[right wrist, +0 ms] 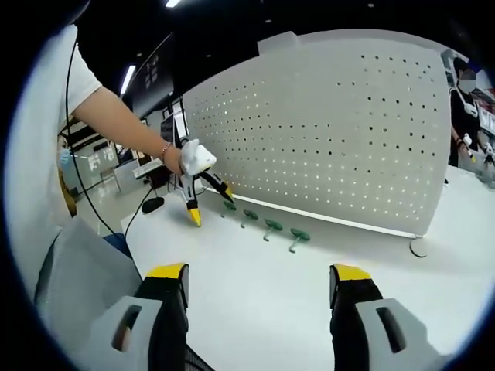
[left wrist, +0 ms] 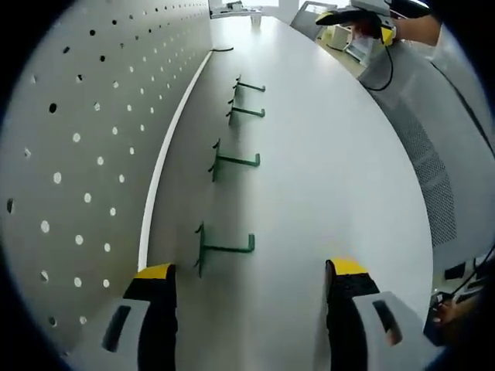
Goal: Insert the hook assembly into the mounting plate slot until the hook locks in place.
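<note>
Four green hooks [left wrist: 227,249] lie in a row on the white counter [left wrist: 325,178], just beside the upright pegboard [left wrist: 85,139]. The left gripper [left wrist: 251,290] hovers near the closest hook, jaws spread apart and holding nothing. The right gripper [right wrist: 259,287] hangs farther back, jaws likewise apart and empty, facing the hooks [right wrist: 272,226] and pegboard [right wrist: 332,131].

White table [left wrist: 332,178], ceiling lights [right wrist: 172,3], desks behind [right wrist: 100,151]

An office-like lab: a long white table [left wrist: 332,154] carries an upright pegboard [right wrist: 332,131], with ceiling strip lights [right wrist: 128,79] and monitor desks [right wrist: 166,124] beyond the pegboard's end.
</note>
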